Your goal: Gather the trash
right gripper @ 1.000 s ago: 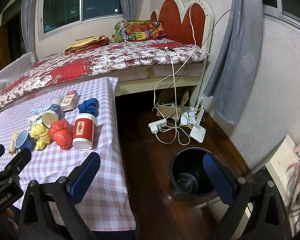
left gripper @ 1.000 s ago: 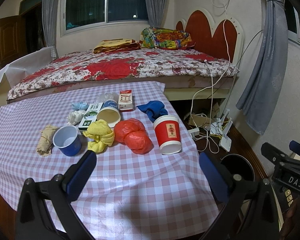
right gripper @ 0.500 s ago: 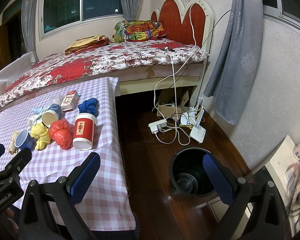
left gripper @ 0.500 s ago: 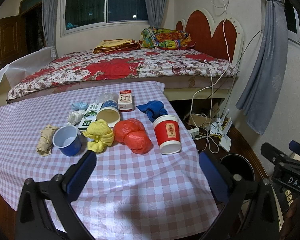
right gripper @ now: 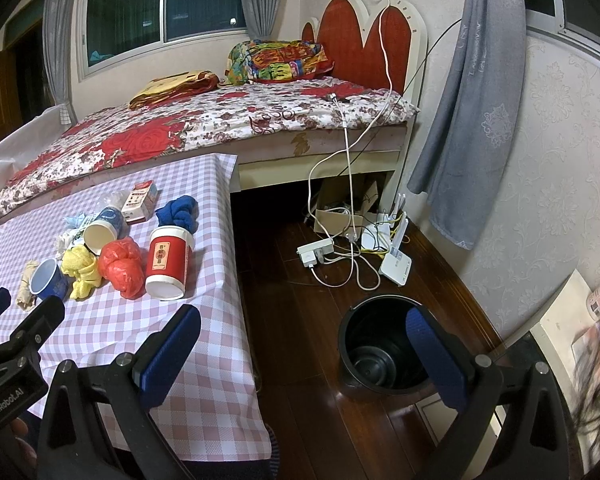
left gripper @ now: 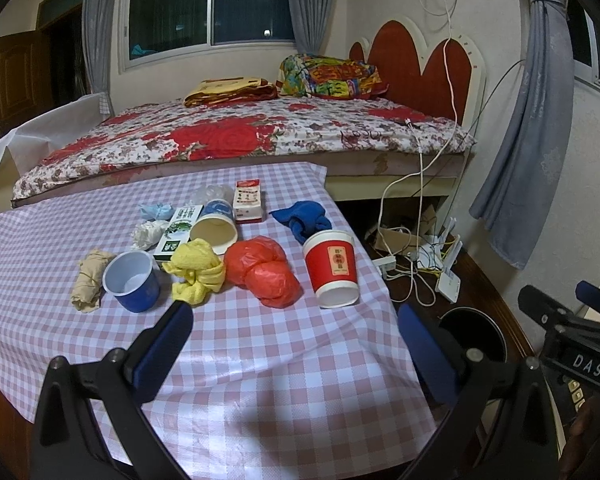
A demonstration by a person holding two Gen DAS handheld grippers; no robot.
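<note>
While spread, both grippers' fingers empty

A: What do the tools look like?

B: The left gripper has black angular arms with silver screws and blue finger pads. The right gripper matches.

A: Markings?

B: "DAS" at the left view's lower right; "GenRobot.AI" at the right view's lower left, skin beneath it.

Cups, a red paper cup, a red bag and crumpled rags lay mid-frame on the table; a black bin stood lower right.
</note>
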